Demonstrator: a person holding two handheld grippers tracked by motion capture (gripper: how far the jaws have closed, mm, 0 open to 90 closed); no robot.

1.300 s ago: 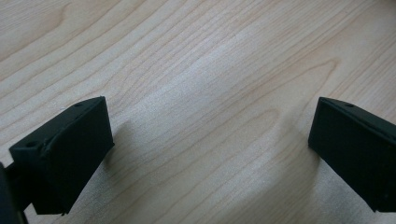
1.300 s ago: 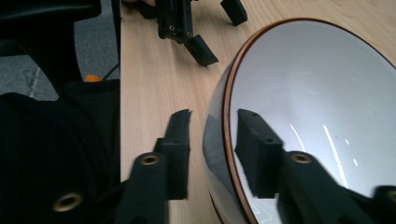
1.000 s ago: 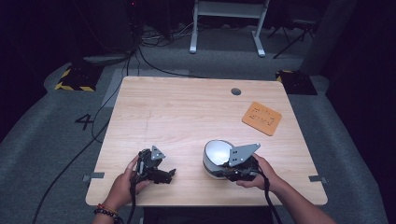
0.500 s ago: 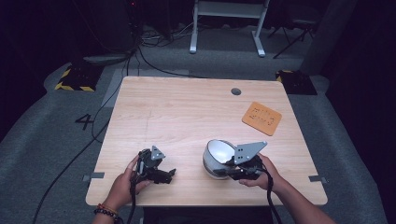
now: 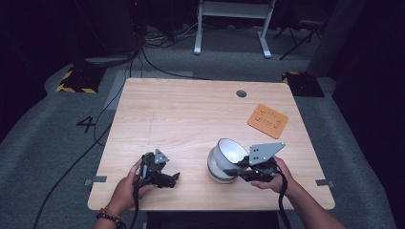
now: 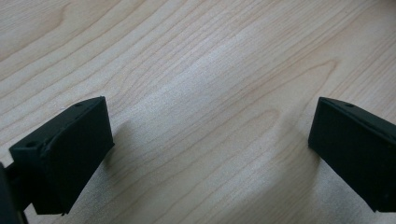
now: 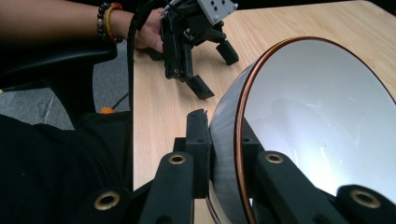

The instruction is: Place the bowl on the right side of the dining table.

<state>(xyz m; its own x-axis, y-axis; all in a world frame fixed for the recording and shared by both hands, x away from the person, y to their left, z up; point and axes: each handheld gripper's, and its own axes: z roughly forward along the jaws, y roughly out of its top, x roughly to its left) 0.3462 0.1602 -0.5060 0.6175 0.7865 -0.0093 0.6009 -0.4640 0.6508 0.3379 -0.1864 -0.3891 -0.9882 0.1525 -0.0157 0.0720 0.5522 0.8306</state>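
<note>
Bowl point(image 5: 228, 152) tipped up since before, rim pinched by right tool point(image 5: 235, 171); left tool point(image 5: 168, 180) spread; no legible writing.

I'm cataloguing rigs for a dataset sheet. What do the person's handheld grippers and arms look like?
Both are black two-jaw tools with blocky jaws, each topped by a grey three-cornered plate and trailing a black cable: left gripper, right gripper. Brass-coloured rivets show on the right one. Forearms are bare; a beaded bracelet circles the left wrist.

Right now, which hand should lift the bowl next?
The right. The right gripper is already shut on the bowl, one jaw outside its rim and one inside, and the bowl is tipped up. The left gripper is open over bare table, apart from the bowl.
</note>
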